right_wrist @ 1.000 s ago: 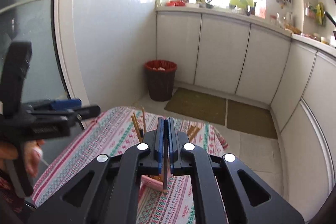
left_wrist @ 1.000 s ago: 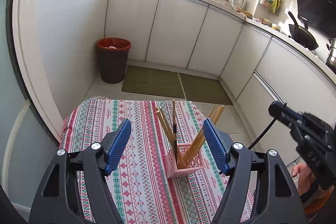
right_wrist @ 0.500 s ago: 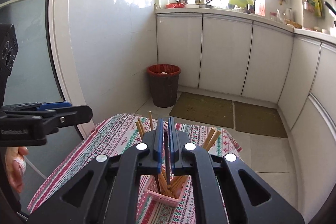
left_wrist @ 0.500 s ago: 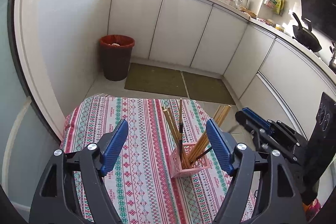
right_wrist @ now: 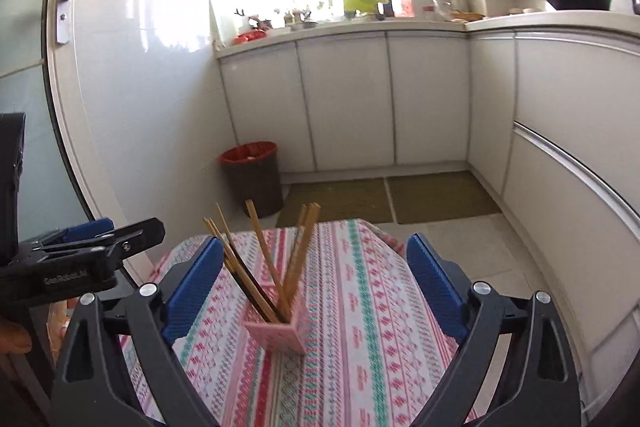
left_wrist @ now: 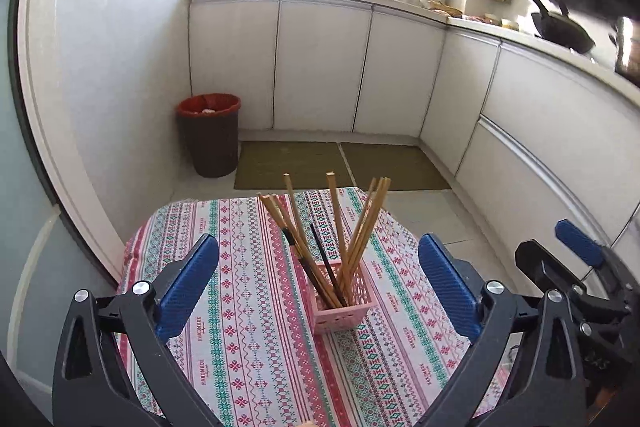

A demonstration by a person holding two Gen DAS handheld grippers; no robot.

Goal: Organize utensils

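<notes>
A pink perforated holder [left_wrist: 343, 303] stands on the patterned tablecloth [left_wrist: 248, 347] with several wooden chopsticks [left_wrist: 362, 227] and a dark chopstick [left_wrist: 326, 263] fanned out in it. My left gripper [left_wrist: 316, 247] hovers in front of it, its jaws opening wide with nothing gripped. In the right wrist view the holder [right_wrist: 280, 335] and its chopsticks [right_wrist: 260, 251] lie ahead of my right gripper [right_wrist: 315, 245], whose jaws are also opening and touch nothing. The right gripper [left_wrist: 576, 255] shows at the left wrist view's right edge, and the left gripper [right_wrist: 100, 243] at the right wrist view's left edge.
The small table's far edge drops to a tiled floor with two green mats [left_wrist: 340, 163]. A dark bin with a red liner [left_wrist: 210, 135] stands by the wall. White cabinets [left_wrist: 320, 67] and a cluttered counter run behind. A person's hand [right_wrist: 14, 339] holds the left gripper.
My right gripper went from shut on a dark chopstick to wide open, and the chopstick now stands in the holder. The left jaws spread wider. Both grippers shifted sideways.
</notes>
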